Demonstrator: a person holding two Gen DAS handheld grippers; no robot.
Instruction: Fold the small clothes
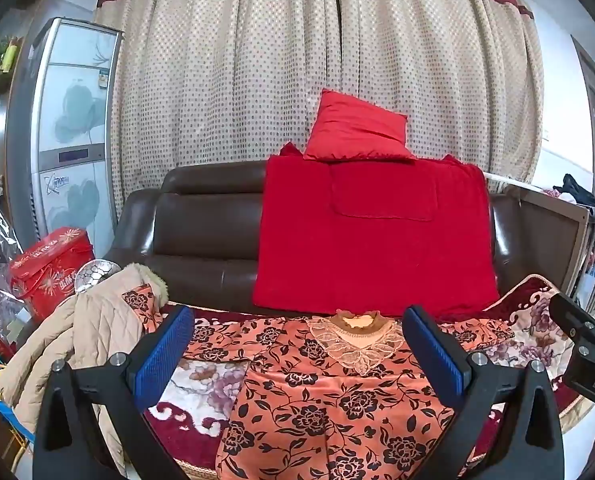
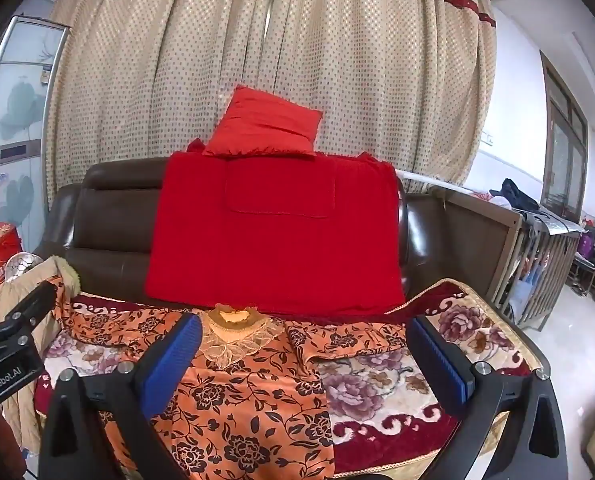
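Honestly, folding hasn't started: the orange floral top (image 1: 321, 400) lies flat on the sofa blanket (image 2: 381, 396), sleeves out. Left gripper (image 1: 297, 356) and right gripper (image 2: 305, 364) hover above, jaws wide, holding nothing.

Orange blouse (image 1: 329, 408) (black floral print)

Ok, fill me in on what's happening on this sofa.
A person holds a pair of tongs in each hand over an orange floral top spread flat on the patterned blanket covering the sofa seat. The top lies with its lace collar toward the backrest and sleeves out to the sides. The left tongs and right tongs are both open and grip nothing. No fold has been made. A beige quilted coat lies heaped at the left end.
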